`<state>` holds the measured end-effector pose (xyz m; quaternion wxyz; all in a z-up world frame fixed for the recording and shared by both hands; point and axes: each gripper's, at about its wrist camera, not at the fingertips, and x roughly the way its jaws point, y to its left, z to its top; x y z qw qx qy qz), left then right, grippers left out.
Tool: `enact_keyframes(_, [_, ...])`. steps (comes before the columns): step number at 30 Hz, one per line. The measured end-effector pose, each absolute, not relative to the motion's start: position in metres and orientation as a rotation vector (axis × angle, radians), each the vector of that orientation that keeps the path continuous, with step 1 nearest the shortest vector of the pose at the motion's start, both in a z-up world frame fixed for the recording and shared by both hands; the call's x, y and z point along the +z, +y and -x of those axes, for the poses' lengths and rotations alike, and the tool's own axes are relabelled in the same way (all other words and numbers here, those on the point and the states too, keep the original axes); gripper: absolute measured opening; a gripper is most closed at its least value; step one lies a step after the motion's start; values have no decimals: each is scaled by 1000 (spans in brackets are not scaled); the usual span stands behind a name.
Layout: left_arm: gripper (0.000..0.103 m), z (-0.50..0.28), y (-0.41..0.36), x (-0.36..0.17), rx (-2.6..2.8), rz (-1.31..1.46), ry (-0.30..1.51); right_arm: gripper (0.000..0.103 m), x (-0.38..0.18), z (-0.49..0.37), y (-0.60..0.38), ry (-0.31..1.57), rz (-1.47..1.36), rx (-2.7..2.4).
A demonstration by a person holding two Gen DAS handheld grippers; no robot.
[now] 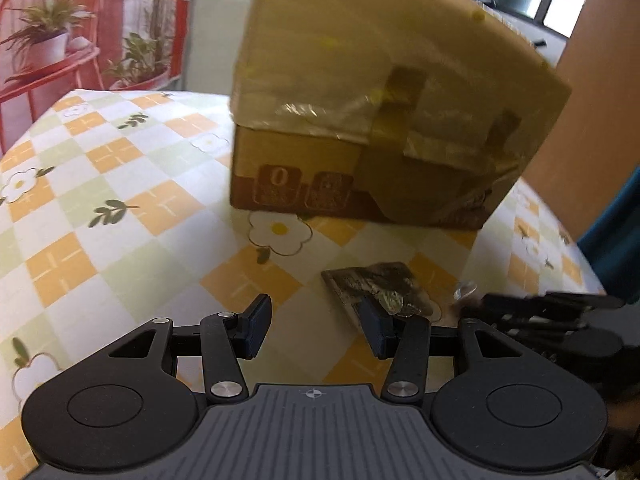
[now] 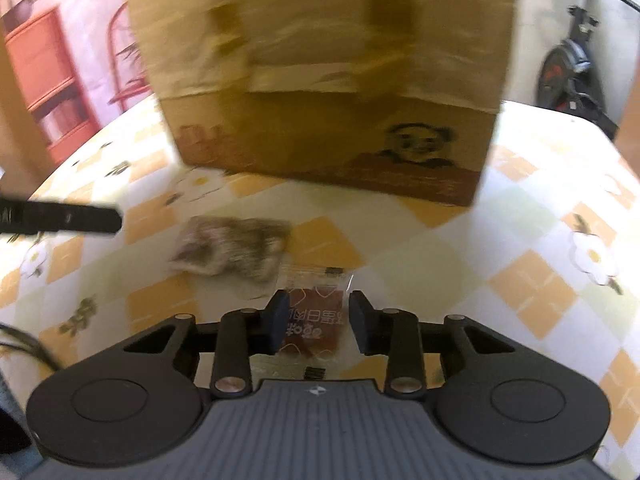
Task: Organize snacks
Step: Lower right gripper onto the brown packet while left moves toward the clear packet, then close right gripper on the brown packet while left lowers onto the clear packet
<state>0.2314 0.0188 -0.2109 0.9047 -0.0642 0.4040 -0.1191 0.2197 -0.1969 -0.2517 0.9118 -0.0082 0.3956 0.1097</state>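
A taped cardboard box [image 2: 320,80] with a printed panda stands on the desk [image 1: 120,184], whose glossy cloth is checked orange and green. Before the box lie a crinkled dark snack packet [image 1: 372,284] and a clear-wrapped reddish snack [image 2: 316,320]. The left tongs [image 1: 316,326] stand apart, empty. The right tongs [image 2: 318,326] straddle the reddish snack with a gap showing, not clamped.
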Motion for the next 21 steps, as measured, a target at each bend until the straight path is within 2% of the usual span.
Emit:
enact_keyframes(12, [52,-250,-4,-233,-237,141,934,36,-266,-204,-220,672,-21,219])
enact_keyframes(21, [55,-250,-24,-234,-186,161,944,36,-267,-203,-227,658,-63,240])
